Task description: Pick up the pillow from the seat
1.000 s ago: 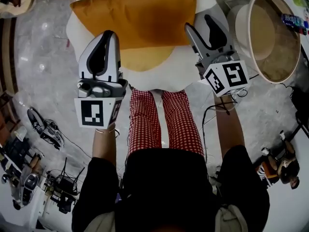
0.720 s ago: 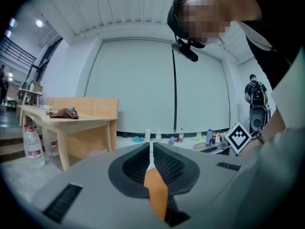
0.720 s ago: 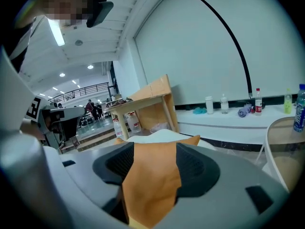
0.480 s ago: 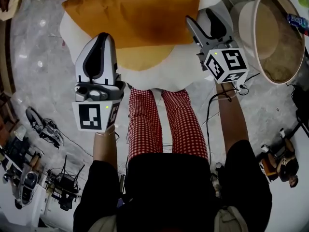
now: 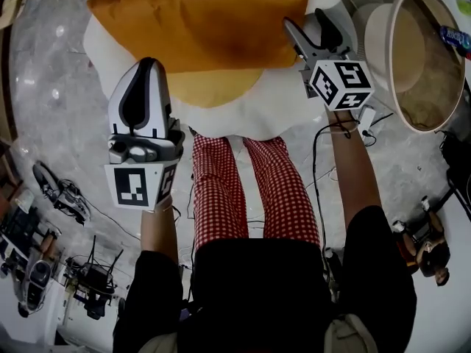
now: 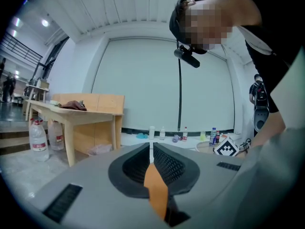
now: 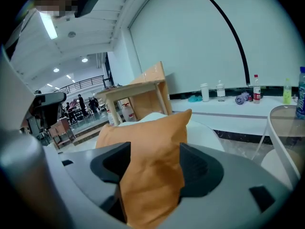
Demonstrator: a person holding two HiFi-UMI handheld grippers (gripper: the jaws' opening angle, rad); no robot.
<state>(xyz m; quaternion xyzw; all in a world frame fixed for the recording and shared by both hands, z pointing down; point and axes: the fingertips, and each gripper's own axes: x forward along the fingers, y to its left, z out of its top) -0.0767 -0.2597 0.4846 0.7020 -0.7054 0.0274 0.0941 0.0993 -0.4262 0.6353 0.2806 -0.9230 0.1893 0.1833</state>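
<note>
One orange pillow (image 5: 206,20) hung just over the white seat (image 5: 250,112), held by its near edge. I couldn't tell if it was touching the seat. The left gripper (image 5: 145,63) had its jaws pressed together on a thin fold of the fabric, with only an orange sliver showing between the pads. The right gripper (image 5: 313,29) had its jaws spread wide round a puffy corner that filled the gap and touched both pads. Those jaws had just been opening.

A yellow cushion patch (image 5: 213,87) showed on the seat below the pillow. A round beige tub (image 5: 377,39) stood just beside the seat, close to the right gripper. The person's red checked trousers (image 5: 243,190) came right up to the seat's front edge, and cables and gear (image 5: 62,197) lay on the floor off to the left. Further back were a wooden surface (image 6: 81,109) and some water bottles (image 6: 38,138) beside it.

Both forearms reached forward, one either side of the legs, grippers pointing away from the body and the right one tipped down a bit more.

Compared with a second before, the pillow sat higher in the head view with more of it cut off at the top. The left gripper had slid left, and the right one's marker cube was closer to the seat.
</note>
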